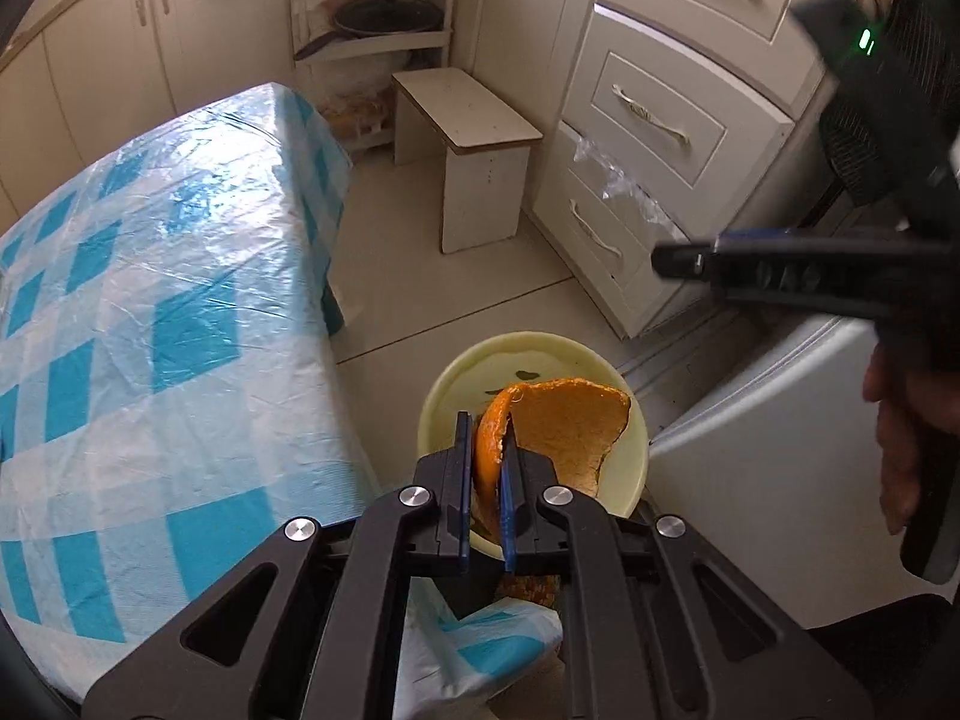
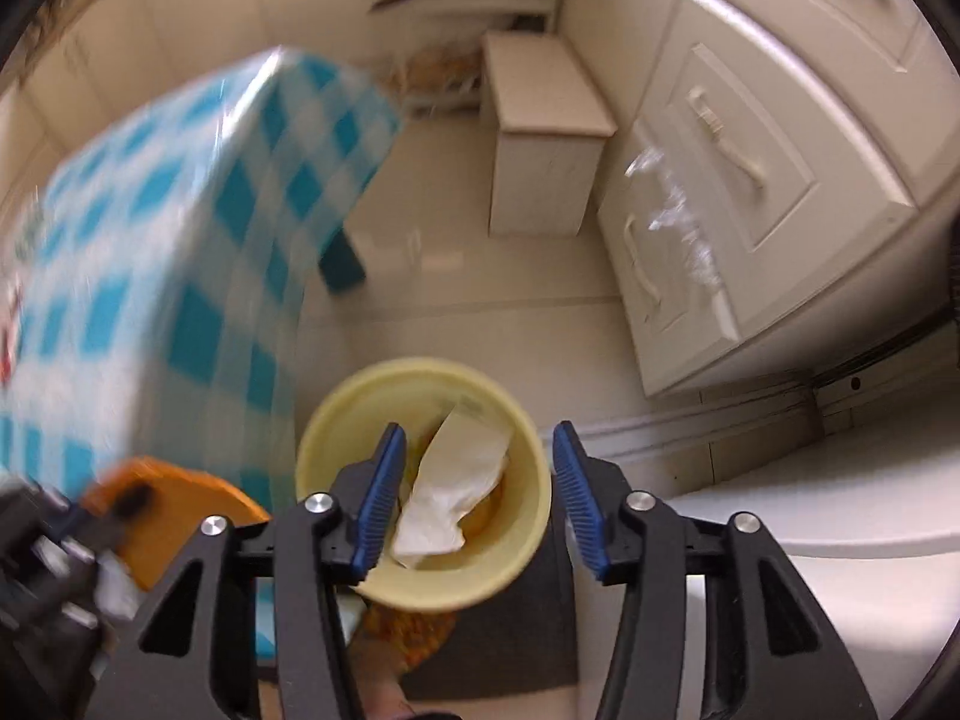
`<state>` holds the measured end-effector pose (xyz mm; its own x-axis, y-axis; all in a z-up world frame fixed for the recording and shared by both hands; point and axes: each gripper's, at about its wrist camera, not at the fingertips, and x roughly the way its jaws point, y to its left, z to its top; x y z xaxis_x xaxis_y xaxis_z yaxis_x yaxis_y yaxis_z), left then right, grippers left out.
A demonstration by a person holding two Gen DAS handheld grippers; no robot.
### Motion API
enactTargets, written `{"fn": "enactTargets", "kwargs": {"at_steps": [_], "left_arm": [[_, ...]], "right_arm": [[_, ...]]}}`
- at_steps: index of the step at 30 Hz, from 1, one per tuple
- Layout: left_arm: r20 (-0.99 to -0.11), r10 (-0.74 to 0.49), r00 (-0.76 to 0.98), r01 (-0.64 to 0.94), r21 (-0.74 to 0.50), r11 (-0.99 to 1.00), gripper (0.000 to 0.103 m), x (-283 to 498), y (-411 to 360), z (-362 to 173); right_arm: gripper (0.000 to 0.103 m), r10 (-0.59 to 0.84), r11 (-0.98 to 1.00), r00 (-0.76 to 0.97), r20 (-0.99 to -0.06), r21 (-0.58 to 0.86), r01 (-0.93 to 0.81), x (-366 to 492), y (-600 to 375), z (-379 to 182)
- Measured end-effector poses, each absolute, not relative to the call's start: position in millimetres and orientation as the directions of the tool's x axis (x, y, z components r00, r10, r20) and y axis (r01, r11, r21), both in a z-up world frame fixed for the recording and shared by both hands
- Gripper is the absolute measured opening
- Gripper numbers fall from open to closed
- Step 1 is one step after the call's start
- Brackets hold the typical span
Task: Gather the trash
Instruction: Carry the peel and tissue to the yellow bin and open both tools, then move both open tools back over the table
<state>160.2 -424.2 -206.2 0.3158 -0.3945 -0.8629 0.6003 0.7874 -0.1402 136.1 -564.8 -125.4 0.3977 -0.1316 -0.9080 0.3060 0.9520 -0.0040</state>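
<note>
Blue-padded jaws of the left gripper (image 1: 485, 450) fill the lower centre of the left wrist view, clamped on a piece of orange peel (image 1: 564, 426) that hangs over the pale yellow bin (image 1: 636, 438) standing on the floor beside the checked tablecloth (image 1: 150, 300). Across in the right wrist view, the right gripper (image 2: 480, 480) stands with its jaws apart and nothing between the pads; below them, inside the bin (image 2: 528, 516), lies a crumpled white tissue (image 2: 456, 486), and the peel (image 2: 180, 498) shows as an orange blur at the lower left. No earlier view is given, but the tissue lying in the bin under open jaws suggests that drop is done. By this reading the step in hand is depositing the peel. Next, the left jaws should come squarely above the bin's mouth and part, while the right gripper clears away to look for further rubbish.
</note>
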Motion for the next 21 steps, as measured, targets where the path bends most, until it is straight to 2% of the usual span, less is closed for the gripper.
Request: {"fn": "enactTargets", "kwargs": {"at_steps": [1,4,6,7,12,15,18,21], "left_arm": [[-0.875,-0.379,0.300,0.603,-0.134,0.786,0.008,160.9,-433.6,-212.3],[-0.901,-0.346,0.260,0.615,-0.122,0.779,0.019,161.7,-458.8,-226.1],[-0.902,-0.333,0.275,0.623,-0.097,0.776,0.039,160.5,-469.8,-227.5],[-0.899,-0.335,0.283,0.625,-0.092,0.775,0.042,159.5,-471.7,-225.7],[-0.867,-0.373,0.332,0.627,-0.092,0.773,0.052,159.2,-456.8,-203.6],[-0.851,-0.385,0.356,0.609,-0.101,0.786,0.054,168.4,-432.0,-189.5],[-0.834,-0.379,0.402,0.563,-0.101,0.820,0.056,175.3,-386.4,-172.9],[-0.812,-0.308,0.496,0.467,-0.049,0.883,0.062,183.5,-320.6,-159.9]], "right_arm": [[0.055,-0.132,0.948,0.430,-0.893,0.013,0.318,135.4,-565.9,-117.6],[0.058,-0.124,0.942,0.509,-0.852,0.060,0.330,135.4,-567.3,-100.6],[0.059,-0.126,0.938,0.544,-0.829,0.079,0.337,137.6,-567.2,-93.3],[0.059,-0.124,0.937,0.557,-0.821,0.088,0.338,138.3,-567.4,-91.2],[0.065,-0.115,0.936,0.624,-0.773,0.126,0.329,142.2,-560.8,-73.5],[0.067,-0.108,0.939,0.651,-0.752,0.138,0.314,147.2,-549.5,-64.2],[0.070,-0.075,0.944,0.667,-0.741,0.163,0.288,154.8,-535.9,-59.1],[0.070,-0.024,0.952,0.666,-0.746,0.186,0.243,168.2,-515.3,-58.5]]}}
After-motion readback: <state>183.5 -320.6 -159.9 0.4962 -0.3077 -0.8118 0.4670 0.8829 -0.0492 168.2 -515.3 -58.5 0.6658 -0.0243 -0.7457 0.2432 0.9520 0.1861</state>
